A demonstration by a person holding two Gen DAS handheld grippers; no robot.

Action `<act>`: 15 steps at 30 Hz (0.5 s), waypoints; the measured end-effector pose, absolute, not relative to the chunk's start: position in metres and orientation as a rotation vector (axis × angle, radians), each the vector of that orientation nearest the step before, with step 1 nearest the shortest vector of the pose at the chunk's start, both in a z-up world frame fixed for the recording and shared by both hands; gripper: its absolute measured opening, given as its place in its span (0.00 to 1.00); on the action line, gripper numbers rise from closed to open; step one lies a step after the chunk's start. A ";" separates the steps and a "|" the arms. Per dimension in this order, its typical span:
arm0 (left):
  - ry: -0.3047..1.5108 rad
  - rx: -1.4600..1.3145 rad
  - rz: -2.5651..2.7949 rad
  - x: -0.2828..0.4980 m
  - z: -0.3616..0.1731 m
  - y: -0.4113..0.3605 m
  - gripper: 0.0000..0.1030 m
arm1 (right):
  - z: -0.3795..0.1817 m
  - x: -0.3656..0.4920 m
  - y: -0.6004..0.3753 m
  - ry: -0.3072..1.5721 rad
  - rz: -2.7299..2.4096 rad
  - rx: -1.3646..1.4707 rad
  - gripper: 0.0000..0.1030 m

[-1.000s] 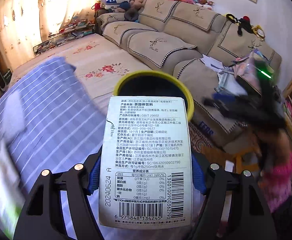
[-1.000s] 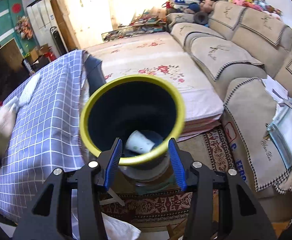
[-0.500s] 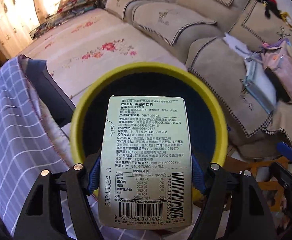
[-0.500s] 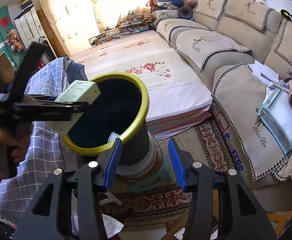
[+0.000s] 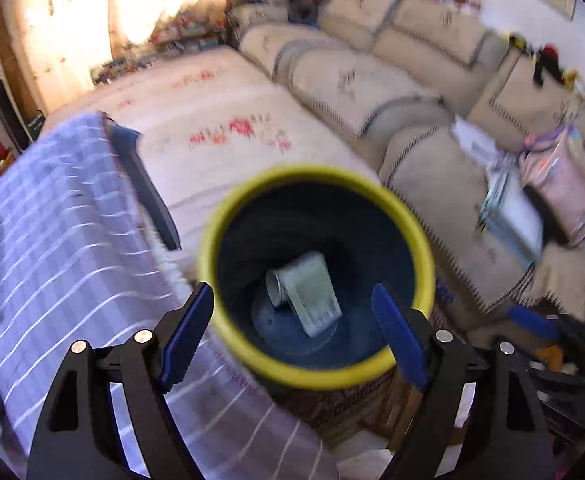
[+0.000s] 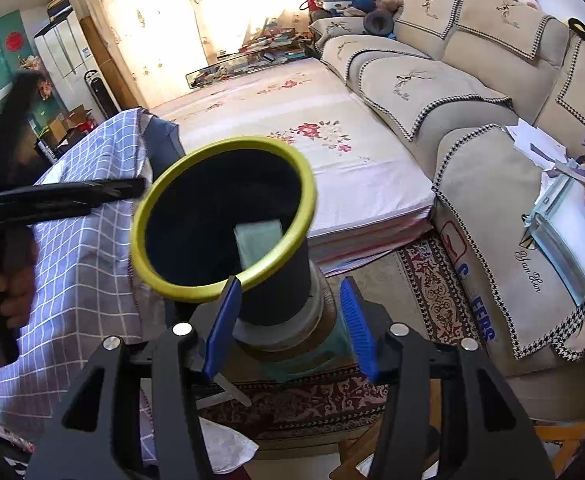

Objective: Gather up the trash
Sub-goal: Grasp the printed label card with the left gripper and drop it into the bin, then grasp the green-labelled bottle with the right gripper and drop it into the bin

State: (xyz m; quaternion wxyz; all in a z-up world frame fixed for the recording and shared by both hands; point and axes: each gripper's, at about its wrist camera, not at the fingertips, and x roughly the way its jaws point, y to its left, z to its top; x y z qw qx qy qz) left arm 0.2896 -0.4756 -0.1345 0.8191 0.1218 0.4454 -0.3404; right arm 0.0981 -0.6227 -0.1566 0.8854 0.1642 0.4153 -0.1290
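Note:
A dark trash bin with a yellow rim (image 5: 428,256) (image 6: 308,208) stands between the table and the sofa. A pale green tea box (image 5: 312,292) (image 6: 258,240) lies inside it, next to a white paper cup (image 5: 276,288). My left gripper (image 5: 292,320) is open and empty above the bin's mouth; in the right wrist view it reaches in from the left (image 6: 104,192). My right gripper (image 6: 286,324) is open around the bin's lower body, its blue pads (image 6: 222,328) apart from the wall.
A table with a blue checked cloth (image 5: 52,240) (image 6: 84,248) stands left of the bin. A floral mattress (image 6: 312,148) lies behind it. A beige sofa (image 6: 472,92) with papers and a bag runs along the right. A patterned rug (image 6: 432,288) covers the floor.
My left gripper has opened and let go of the tea box, which has dropped into the bin. The left gripper has pulled back from the bin's mouth. The right gripper has hardly moved.

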 end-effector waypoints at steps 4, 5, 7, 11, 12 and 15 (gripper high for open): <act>0.850 0.148 -0.707 0.261 -0.093 -0.408 0.85 | -0.154 0.108 -0.599 0.865 -0.215 0.329 0.48; 0.817 0.113 -0.691 0.251 -0.081 -0.382 0.86 | -0.153 0.111 -0.591 0.862 -0.200 0.325 0.48; 0.762 0.069 -0.657 0.236 -0.064 -0.343 0.90 | -0.148 0.118 -0.571 0.852 -0.158 0.313 0.48; 0.645 0.021 -0.506 0.197 -0.043 -0.248 0.93 | -0.136 0.138 -0.521 0.829 -0.046 0.283 0.48; 0.627 0.010 -0.454 0.190 -0.041 -0.225 0.93 | -0.134 0.142 -0.510 0.825 -0.022 0.278 0.48; 0.603 -0.016 -0.306 0.174 -0.040 -0.164 0.94 | -0.125 0.160 -0.462 0.808 0.081 0.260 0.48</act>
